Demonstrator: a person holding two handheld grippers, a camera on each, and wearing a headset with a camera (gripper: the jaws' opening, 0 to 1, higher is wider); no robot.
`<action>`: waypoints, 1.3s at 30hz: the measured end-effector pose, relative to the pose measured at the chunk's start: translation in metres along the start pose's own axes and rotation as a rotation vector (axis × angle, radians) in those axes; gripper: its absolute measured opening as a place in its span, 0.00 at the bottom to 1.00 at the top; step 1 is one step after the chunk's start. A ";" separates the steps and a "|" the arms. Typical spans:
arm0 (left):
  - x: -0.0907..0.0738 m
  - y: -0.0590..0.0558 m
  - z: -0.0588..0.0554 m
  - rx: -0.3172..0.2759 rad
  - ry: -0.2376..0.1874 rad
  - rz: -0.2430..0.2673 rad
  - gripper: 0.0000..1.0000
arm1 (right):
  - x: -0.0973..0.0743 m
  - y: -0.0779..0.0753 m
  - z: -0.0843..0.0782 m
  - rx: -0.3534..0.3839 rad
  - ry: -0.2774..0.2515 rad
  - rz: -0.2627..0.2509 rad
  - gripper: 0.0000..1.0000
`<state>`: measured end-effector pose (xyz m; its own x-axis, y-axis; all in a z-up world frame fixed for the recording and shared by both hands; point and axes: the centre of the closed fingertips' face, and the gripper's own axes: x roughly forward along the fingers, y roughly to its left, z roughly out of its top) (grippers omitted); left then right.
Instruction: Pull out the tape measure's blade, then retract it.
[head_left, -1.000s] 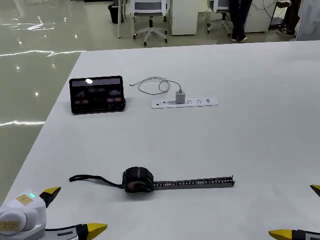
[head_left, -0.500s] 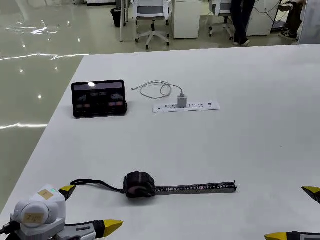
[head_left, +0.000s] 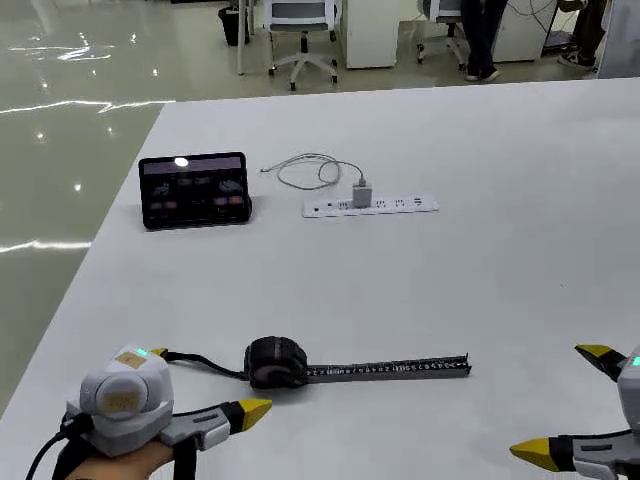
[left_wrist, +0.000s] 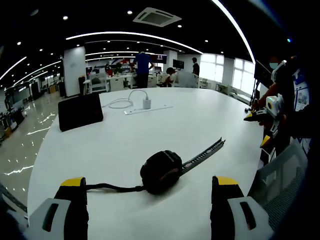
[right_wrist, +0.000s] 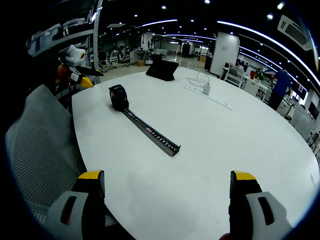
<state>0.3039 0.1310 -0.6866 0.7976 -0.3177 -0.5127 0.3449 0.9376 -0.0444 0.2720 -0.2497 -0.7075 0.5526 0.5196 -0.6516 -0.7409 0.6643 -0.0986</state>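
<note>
Flanking the tape measure (head_left: 276, 361) lying on the table (head_left: 420, 280), we hold the left gripper (head_left: 205, 380) near its case and the right gripper (head_left: 562, 402) beyond the extended blade (head_left: 390, 368). Both are spread wide, ready to grab.

no word or number can be read with certainty. the tape measure blade (head_left: 390, 369), lying on the table between the left gripper (head_left: 207, 380) and the right gripper (head_left: 562, 402), carries fine graduation marks, but its figures are too small to make out. the tablet screen (head_left: 194, 189), well ahead of the left gripper, shows coloured tiles with blurred lettering. marks on the power strip (head_left: 370, 205) beside it are equally illegible.
</note>
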 end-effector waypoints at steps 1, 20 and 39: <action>0.003 -0.003 0.001 0.016 -0.002 0.002 1.00 | 0.002 0.002 0.000 -0.009 0.002 0.003 1.00; 0.039 -0.027 -0.008 -0.120 -0.066 0.113 1.00 | 0.042 0.008 0.002 -0.153 0.065 0.128 1.00; 0.052 -0.049 -0.013 -0.022 -0.065 0.126 1.00 | 0.093 -0.001 0.014 -0.411 0.236 0.352 0.96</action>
<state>0.3221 0.0701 -0.7217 0.8644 -0.2055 -0.4590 0.2300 0.9732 -0.0025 0.3290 -0.1944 -0.7574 0.1815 0.5065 -0.8429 -0.9775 0.1863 -0.0985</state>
